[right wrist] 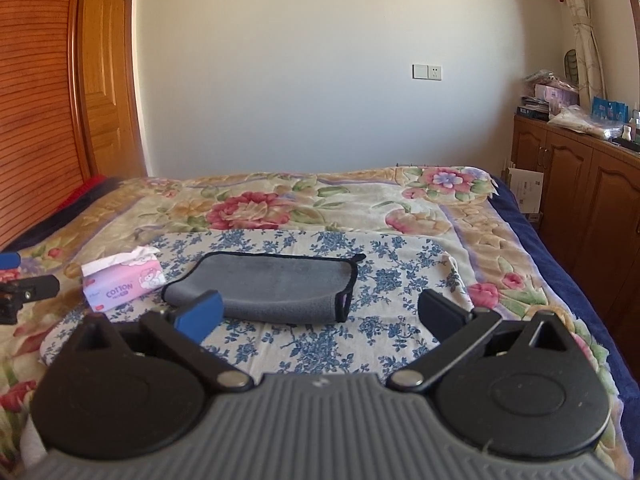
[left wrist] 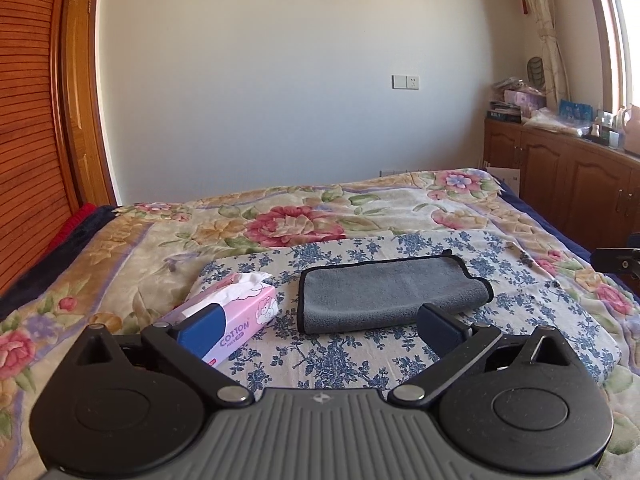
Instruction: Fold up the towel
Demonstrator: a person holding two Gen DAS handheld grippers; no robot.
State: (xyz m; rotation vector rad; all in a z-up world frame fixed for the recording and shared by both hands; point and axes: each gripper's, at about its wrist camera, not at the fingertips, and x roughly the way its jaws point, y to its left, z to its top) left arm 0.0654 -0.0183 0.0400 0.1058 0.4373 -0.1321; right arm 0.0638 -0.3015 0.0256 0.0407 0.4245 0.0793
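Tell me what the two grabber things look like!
Both look alike. The left gripper and the right gripper each have a ribbed grey body, two round black discs, black link bars with silver rivets, and blue fingers. No cables or sleeves show.

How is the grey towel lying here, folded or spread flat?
Folded. The towel shows a doubled layer: a rounded fold along its near edge and black-trimmed edges stacked at its right end. Neither gripper touches it.

The towel [left wrist: 394,294] looks like soft matt grey microfibre with a black stitched edge. Tissue pack [left wrist: 236,318] is glossy pink plastic wrap, with crinkly white paper poking out. The bed [right wrist: 400,204] has a plush floral blanket, and the cabinets [right wrist: 580,196] are shiny varnished wood.
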